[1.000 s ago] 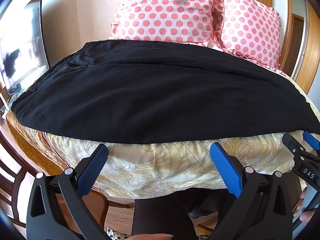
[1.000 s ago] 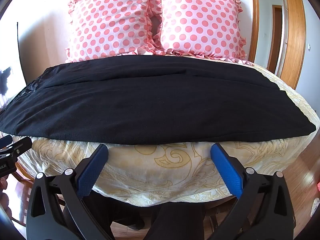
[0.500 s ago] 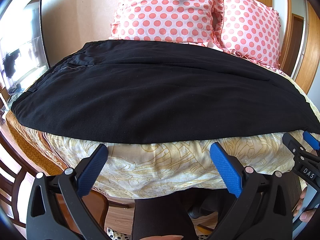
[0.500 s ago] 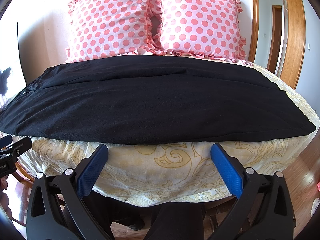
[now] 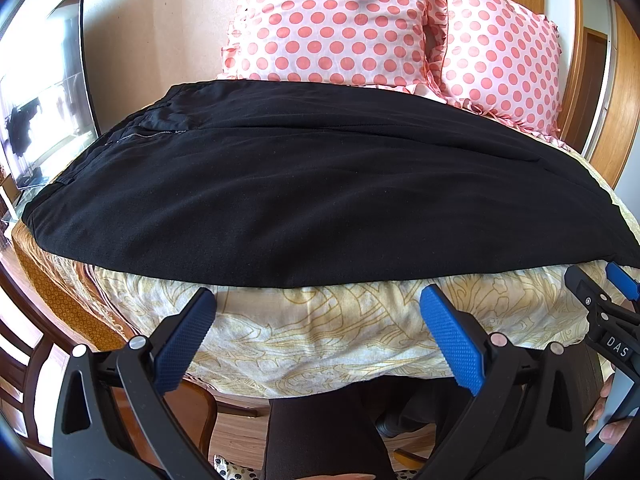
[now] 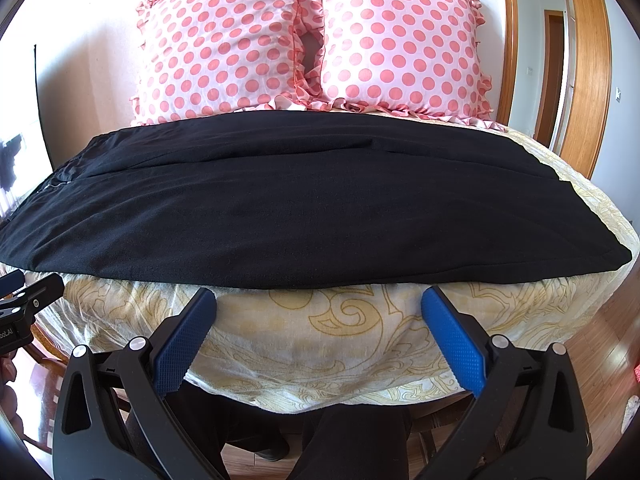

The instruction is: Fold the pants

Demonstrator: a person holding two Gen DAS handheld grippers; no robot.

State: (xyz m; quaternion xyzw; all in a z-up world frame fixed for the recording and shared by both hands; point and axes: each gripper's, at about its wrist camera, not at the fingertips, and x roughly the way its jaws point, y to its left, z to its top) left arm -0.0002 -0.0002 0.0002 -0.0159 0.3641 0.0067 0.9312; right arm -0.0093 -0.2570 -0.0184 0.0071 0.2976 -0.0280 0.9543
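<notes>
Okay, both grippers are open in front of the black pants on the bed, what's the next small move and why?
Probably ease both grippers forward to the near edge of the black pants. The left gripper and right gripper hang with jaws wide, short of that edge, over the yellow patterned bedspread, holding nothing. The pants lie flat, lengthwise across the bed, not yet folded.

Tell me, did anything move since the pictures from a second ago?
No, nothing visibly changed. The black pants lie spread across the bed just as before, in front of the two pink dotted pillows. The left gripper and right gripper stay open, short of the cloth, holding nothing.
</notes>
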